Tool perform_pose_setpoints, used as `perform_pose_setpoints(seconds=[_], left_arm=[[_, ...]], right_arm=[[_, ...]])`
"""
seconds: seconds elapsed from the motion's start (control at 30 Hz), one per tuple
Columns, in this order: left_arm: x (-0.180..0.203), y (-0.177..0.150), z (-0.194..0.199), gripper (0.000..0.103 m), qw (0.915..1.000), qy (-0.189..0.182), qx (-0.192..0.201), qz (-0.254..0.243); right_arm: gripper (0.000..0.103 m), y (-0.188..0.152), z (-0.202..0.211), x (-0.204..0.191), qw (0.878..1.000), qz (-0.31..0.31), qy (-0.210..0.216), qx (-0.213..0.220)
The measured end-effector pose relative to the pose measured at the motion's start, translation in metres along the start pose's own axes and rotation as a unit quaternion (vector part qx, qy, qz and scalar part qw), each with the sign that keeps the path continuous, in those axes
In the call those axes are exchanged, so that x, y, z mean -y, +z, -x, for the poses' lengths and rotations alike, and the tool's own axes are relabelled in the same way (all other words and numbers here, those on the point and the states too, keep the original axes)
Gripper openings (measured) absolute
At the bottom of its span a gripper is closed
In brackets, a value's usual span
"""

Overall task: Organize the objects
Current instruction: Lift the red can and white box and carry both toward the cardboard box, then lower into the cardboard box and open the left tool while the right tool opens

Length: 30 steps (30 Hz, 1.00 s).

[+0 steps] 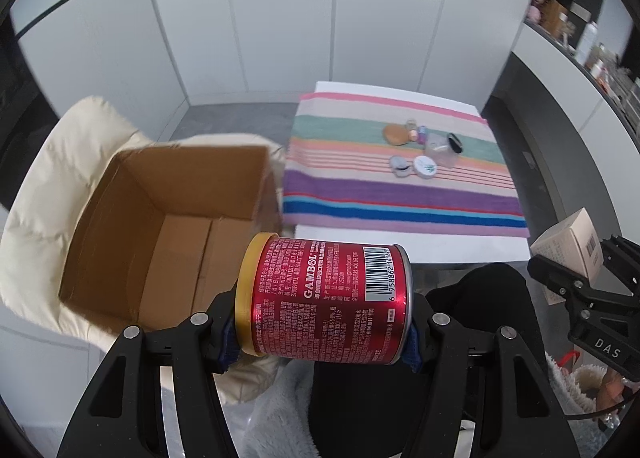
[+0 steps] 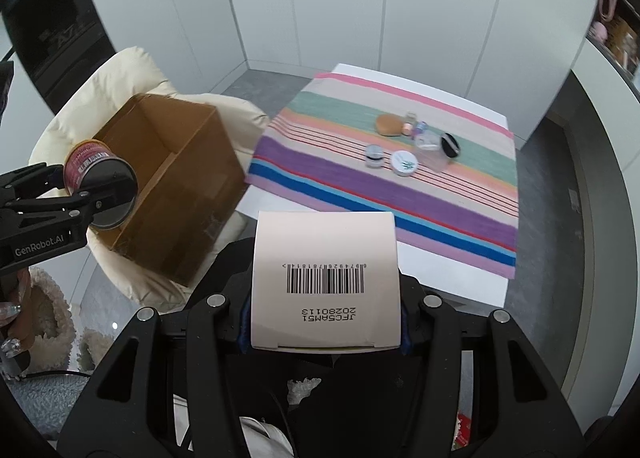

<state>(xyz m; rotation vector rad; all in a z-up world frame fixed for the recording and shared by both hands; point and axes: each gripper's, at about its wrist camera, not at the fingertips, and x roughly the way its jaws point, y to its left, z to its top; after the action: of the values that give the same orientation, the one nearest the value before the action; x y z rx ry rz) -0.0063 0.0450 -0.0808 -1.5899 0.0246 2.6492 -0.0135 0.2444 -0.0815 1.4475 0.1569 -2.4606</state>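
My left gripper (image 1: 320,334) is shut on a red can (image 1: 324,302) with a gold lid, held on its side just right of an open cardboard box (image 1: 160,218). The can also shows in the right wrist view (image 2: 92,168), beside the box (image 2: 168,182). My right gripper (image 2: 324,322) is shut on a beige carton (image 2: 326,278) with a barcode, held in the air before the table. The carton shows at the right edge of the left wrist view (image 1: 572,246). Several small jars and lids (image 2: 412,146) lie on a striped cloth (image 2: 460,194).
The box sits on a cream padded chair (image 1: 48,194) left of the white table (image 1: 460,248). White wall panels stand behind. A shelf with bottles (image 1: 588,42) runs along the right wall. Fluffy slippers (image 2: 44,310) are on the floor at left.
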Motion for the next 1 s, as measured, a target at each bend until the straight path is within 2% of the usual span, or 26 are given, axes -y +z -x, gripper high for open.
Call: perform_pose_setpoints(seconds=[0.3,0.63,1.0], left_arm=[[-0.057,-0.024,0.01,0.062,0.9977,0.034,-0.002,0.059],[-0.117,-0.038,0.01,0.063,0.991,0.062,-0.002,0.119],[-0.167,-0.038,-0.02,0.063,0.9831,0.068,-0.021,0.169]], right_arm=[[0.054,0.01,-0.015,-0.065,0.997,0.069,0.043,-0.005],[0.054,0.021,-0.037,-0.148,0.985,0.149,0.08,-0.015],[0.054,0.043,-0.083,-0.193,0.978,0.186,0.087,-0.033]])
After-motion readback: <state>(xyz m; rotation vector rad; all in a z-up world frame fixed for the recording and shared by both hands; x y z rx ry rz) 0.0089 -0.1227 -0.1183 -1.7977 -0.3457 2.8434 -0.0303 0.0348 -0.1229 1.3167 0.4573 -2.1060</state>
